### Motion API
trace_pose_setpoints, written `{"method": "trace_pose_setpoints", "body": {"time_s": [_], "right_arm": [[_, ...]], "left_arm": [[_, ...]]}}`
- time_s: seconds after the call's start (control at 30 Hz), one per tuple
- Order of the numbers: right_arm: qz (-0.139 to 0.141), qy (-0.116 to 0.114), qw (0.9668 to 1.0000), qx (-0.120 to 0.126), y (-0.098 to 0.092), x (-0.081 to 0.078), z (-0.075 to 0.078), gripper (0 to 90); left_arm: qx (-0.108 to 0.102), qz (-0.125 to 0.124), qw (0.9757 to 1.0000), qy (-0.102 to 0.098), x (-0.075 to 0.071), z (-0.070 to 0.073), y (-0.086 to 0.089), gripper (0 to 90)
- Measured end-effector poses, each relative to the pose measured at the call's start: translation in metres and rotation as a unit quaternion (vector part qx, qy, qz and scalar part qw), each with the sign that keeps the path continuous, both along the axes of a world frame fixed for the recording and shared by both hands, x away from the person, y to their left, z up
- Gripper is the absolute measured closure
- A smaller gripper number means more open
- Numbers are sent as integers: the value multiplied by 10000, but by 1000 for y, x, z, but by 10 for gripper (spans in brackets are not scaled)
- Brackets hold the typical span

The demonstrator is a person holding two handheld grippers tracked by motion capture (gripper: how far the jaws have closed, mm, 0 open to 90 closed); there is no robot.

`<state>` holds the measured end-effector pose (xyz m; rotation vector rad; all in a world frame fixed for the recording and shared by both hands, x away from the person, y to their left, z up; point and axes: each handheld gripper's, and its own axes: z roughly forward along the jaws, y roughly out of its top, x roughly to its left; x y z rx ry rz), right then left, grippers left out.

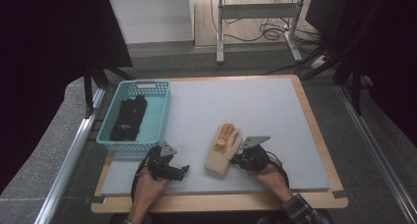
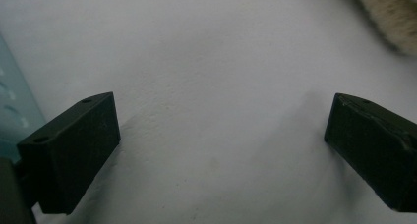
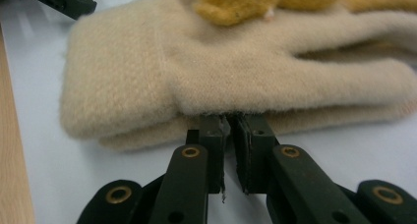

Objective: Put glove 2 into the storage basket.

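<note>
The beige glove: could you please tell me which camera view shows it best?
The right gripper view shows the beige glove best: it is close up, with fuzzy knit and cuff plain. The high view shows the whole glove, but small, lying on the mat. The left gripper view catches a blurred edge of it at the top right corner.

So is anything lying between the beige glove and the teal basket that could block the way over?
Nothing visible lies on the mat between the beige glove and the teal basket. The left claw sits open nearer the person, just off that line.
</note>
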<state>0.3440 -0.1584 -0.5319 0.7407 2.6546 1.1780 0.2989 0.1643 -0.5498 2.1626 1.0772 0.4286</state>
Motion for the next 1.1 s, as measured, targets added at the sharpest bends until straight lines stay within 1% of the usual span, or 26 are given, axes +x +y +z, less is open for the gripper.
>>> {"method": "trace_pose_setpoints", "body": {"time_s": [0.03,0.07,0.17,0.23,0.27,0.3,0.37,0.47,0.57,0.63,0.67,0.7,0.77,0.83,0.87,0.9,0.93,1.07,1.1], "right_arm": [[23,-8,10000,-3,4,0,0,805],[29,-5,10000,-1,8,1,0,803],[73,-54,10000,-21,18,2,-1,797],[89,-95,9999,-53,25,3,-1,795],[89,-95,9999,-53,25,3,-1,795],[106,-135,9998,-67,32,4,-2,794],[121,-158,9998,-70,37,6,-2,793],[130,-169,9998,-39,40,7,-3,785],[159,-192,9996,-110,37,4,-1,744],[100,-309,9993,-165,29,1,2,715],[100,-309,9993,-165,29,1,2,715],[-15,-378,9992,-142,18,0,6,681],[-154,-427,9989,-92,6,0,10,640],[-351,-472,9983,-38,-9,1,14,567],[-406,-478,9980,-29,-15,2,16,537],[-406,-478,9980,-29,-15,2,16,537],[-561,-451,9974,-33,-31,3,19,465],[-799,-449,9958,-74,-55,3,22,353],[-799,-449,9958,-74,-55,3,22,353]], "left_arm": [[0,0,10000,0,0,0,0,5],[-34,-4,10000,48,1,0,1,5],[-45,-3,10000,67,1,-1,2,5],[-93,7,9999,96,1,-1,2,3],[-93,7,9999,96,1,-1,2,4],[-85,-5,9999,97,1,-1,2,5],[-78,-20,9999,85,1,-1,2,11],[-88,-27,9999,96,1,-1,2,12],[-117,-13,9999,112,2,-1,2,12],[-109,-19,9999,128,2,-1,2,11],[-109,-19,9999,128,2,-1,2,11],[-108,-19,9999,134,2,-1,2,10],[-125,-7,9998,154,2,-1,2,9],[-125,-2,9998,156,2,-1,2,8],[-110,-16,9998,146,2,-1,2,7],[-110,-16,9998,146,2,-1,2,6],[-112,-14,9998,148,3,-1,2,5],[-139,4,9998,153,2,-2,2,4],[-139,4,9998,153,2,-2,2,4]]}}
